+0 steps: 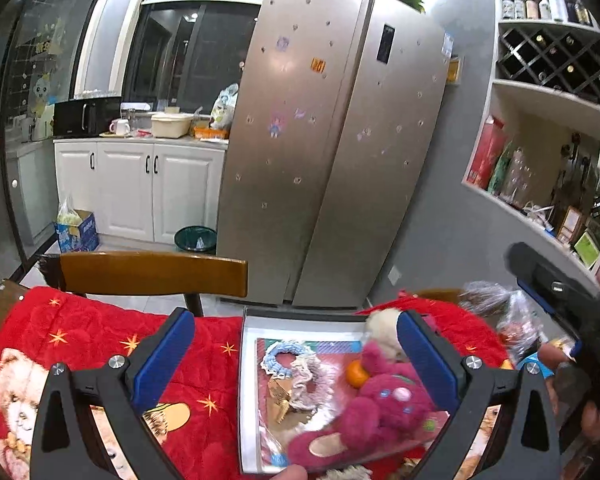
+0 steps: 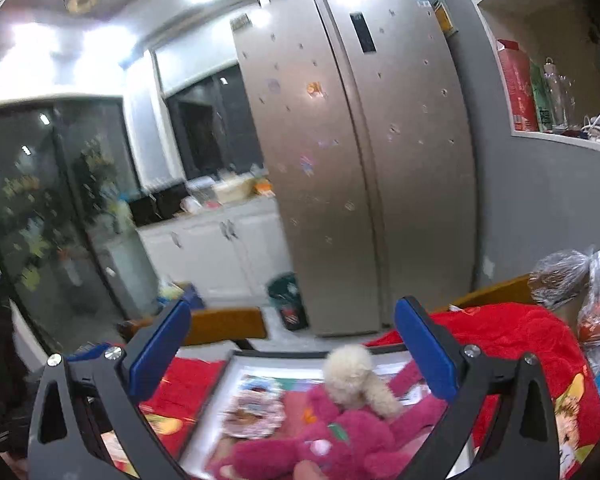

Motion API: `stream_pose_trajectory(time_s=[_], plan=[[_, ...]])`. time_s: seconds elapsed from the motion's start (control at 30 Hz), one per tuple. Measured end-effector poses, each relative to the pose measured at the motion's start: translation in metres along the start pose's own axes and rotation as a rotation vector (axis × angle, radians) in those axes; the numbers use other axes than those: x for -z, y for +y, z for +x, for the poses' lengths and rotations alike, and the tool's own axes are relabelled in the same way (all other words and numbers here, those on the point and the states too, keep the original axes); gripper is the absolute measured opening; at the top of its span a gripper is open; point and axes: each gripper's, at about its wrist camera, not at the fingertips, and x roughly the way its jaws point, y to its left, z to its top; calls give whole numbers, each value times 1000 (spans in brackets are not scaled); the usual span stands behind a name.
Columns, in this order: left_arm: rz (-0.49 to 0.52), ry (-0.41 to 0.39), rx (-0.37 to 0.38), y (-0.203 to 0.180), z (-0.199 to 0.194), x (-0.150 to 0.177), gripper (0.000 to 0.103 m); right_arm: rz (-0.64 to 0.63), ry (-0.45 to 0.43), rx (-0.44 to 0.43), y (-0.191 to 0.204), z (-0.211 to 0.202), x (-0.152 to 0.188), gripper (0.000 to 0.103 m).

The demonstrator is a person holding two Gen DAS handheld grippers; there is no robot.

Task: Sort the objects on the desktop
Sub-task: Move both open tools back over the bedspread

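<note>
A white-rimmed tray lies on the red blanket. In it lie a pink plush bear, a cream plush toy, a small orange, a blue scrunchie and a pale frilly scrunchie. My left gripper is open above the tray, its fingers either side of the toys. The right wrist view shows the tray, the pink bear, the cream toy and a frilly scrunchie, blurred. My right gripper is open above them, and its body shows in the left wrist view.
A red blanket covers the table. A wooden chair back stands behind it. Plastic bags lie at the right; they also show in the right wrist view. A steel fridge and white cabinets stand beyond.
</note>
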Motion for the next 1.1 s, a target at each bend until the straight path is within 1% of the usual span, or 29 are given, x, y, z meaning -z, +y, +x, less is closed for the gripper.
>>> stream_pose_trajectory(time_s=[0.03,0.07,0.13,0.17,0.23,0.37,0.4,0.47,0.53,0.63,0.73,0.77,0.8,0.9,0.97,1.0,1.03,1.07,1.1], plan=[[3,9,-17,-1,-6,-3,103,24,-14,-36,1,-14,-4,103],[3,11,-50,-3,-18,-6,103,35,-21,-51,2,-25,-7,103],[-3,-15,-92,-4,-39,-6,103,24,-37,-30,11,-52,-12,103],[-7,-28,-101,-5,-52,-4,103,10,-47,-23,15,-63,-12,103],[0,-24,-84,-6,-71,-1,103,-27,-68,-18,25,-89,-12,103],[7,-14,-40,-8,-109,12,103,-92,-62,2,42,-130,-6,103],[12,-14,-35,-10,-116,14,103,-100,-66,9,45,-140,-5,103],[39,-9,-38,-13,-133,23,103,-99,-63,-5,48,-161,-1,103],[67,-13,-49,-18,-148,35,103,-97,-51,-13,50,-179,6,103],[91,-15,-47,-23,-165,56,103,-113,-49,21,51,-203,21,103],[129,-2,-34,-29,-178,85,103,-147,-9,33,50,-213,39,103],[127,4,-38,-29,-182,96,103,-153,4,40,50,-215,47,103],[121,13,-37,-28,-184,103,103,-158,19,46,49,-215,55,103],[110,80,-28,-24,-189,134,103,-165,58,64,41,-218,88,103],[86,117,-47,-19,-190,154,103,-134,80,79,32,-217,110,103],[64,152,-68,-16,-190,167,103,-107,92,89,27,-216,119,103],[58,176,-74,-15,-189,174,103,-78,102,100,21,-219,130,103],[63,222,-74,-15,-186,188,103,-61,110,106,16,-220,140,103],[60,244,-77,-14,-185,197,103,-55,123,114,11,-219,147,103]])
